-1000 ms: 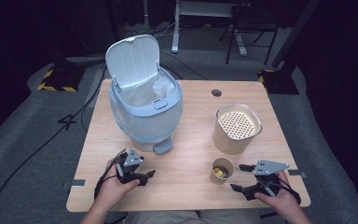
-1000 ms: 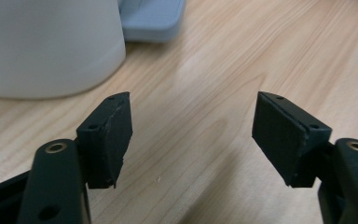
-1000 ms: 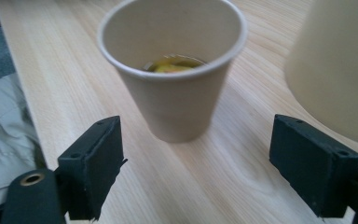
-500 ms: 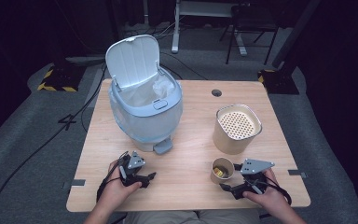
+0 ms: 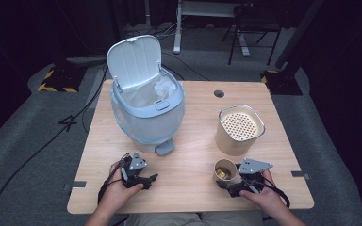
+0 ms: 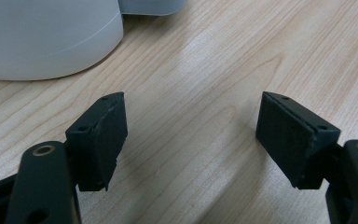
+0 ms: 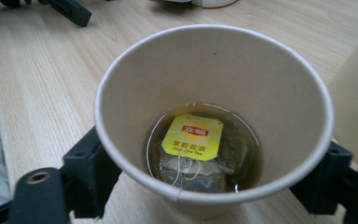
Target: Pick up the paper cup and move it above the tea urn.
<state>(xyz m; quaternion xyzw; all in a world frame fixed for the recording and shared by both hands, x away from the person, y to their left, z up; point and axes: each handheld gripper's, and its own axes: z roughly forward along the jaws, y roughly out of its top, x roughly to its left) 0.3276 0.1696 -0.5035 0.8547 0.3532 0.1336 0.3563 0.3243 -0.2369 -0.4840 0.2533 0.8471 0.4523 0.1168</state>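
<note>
A paper cup [image 5: 225, 170] stands near the table's front edge, right of centre. In the right gripper view the cup [image 7: 214, 70] holds a little brown tea and a tea bag with a yellow tag [image 7: 193, 137]. My right gripper [image 5: 227, 178] [image 7: 209, 182] is open, one jaw on each side of the cup's lower wall, close to it or just touching. My left gripper [image 5: 143, 175] rests at the front left, and in its own view [image 6: 191, 130] it is open with only bare wood between the jaws.
A pale blue pedal bin [image 5: 148, 113] with its lid up and a clear liner stands at the table's back left; its base [image 6: 42, 37] is just ahead of my left gripper. A tan canister [image 5: 240, 125] with a perforated top stands behind the cup. The wooden table [image 5: 193, 117] ends near both hands.
My right gripper has slid left along the front edge, from beside the cup to astride it. The left gripper has hardly moved.
</note>
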